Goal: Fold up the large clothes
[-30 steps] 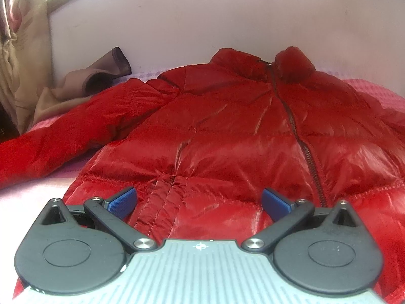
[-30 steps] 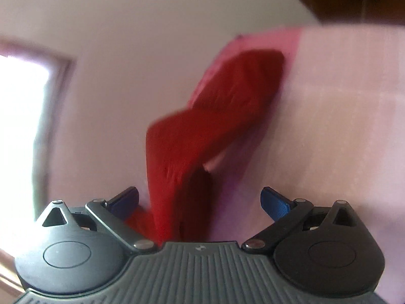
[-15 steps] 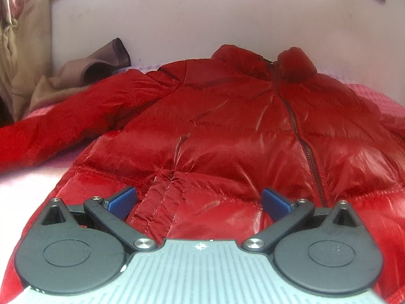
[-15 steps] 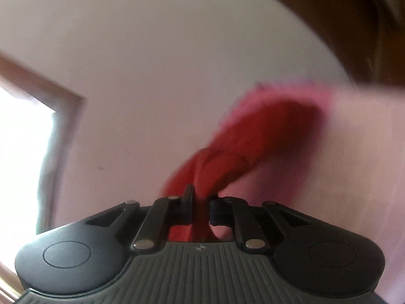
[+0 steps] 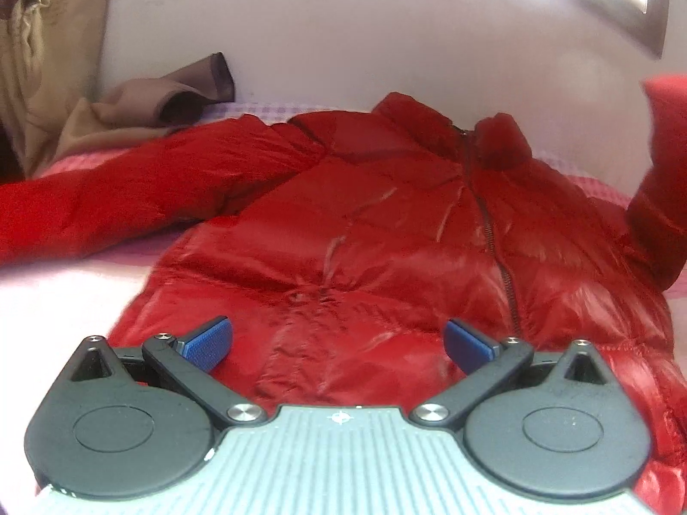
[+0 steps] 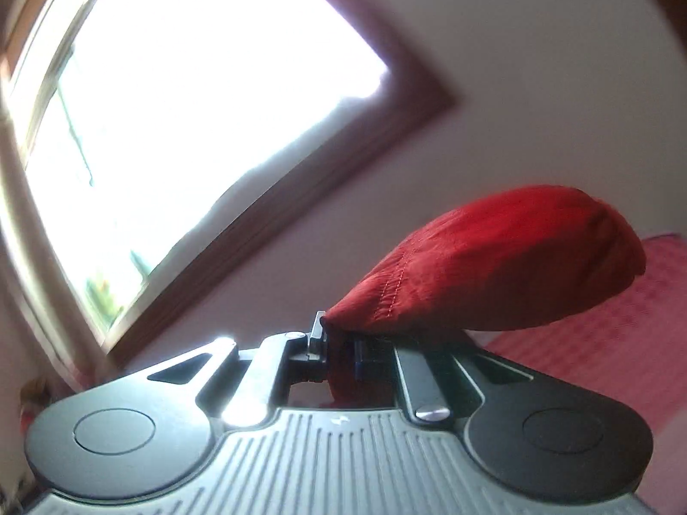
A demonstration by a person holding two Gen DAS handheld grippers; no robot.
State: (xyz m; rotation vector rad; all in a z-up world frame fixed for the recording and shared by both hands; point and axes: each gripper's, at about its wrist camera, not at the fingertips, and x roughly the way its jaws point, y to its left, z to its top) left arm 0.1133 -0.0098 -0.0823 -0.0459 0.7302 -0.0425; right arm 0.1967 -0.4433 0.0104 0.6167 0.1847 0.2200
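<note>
A shiny red puffer jacket [image 5: 386, 231] lies front up on the pink bed, zipped, collar toward the wall. Its one sleeve [image 5: 129, 197] stretches out to the left. Its other sleeve [image 5: 661, 189] is lifted in the air at the right edge. My left gripper [image 5: 337, 339] is open, low over the jacket's hem, holding nothing. My right gripper [image 6: 339, 343] is shut on the cuff of the lifted red sleeve [image 6: 493, 270], which bulges up and away to the right.
A pink checked bedcover [image 5: 64, 296] lies under the jacket and also shows in the right wrist view [image 6: 609, 343]. Beige and brown cloth [image 5: 141, 111] is heaped at the back left by a curtain [image 5: 38, 51]. A bright window [image 6: 180, 98] is set in the wall.
My right gripper shut on the sleeve cuff and lifted it, turning toward the window. My left gripper pulled back a little toward the hem and stayed open.
</note>
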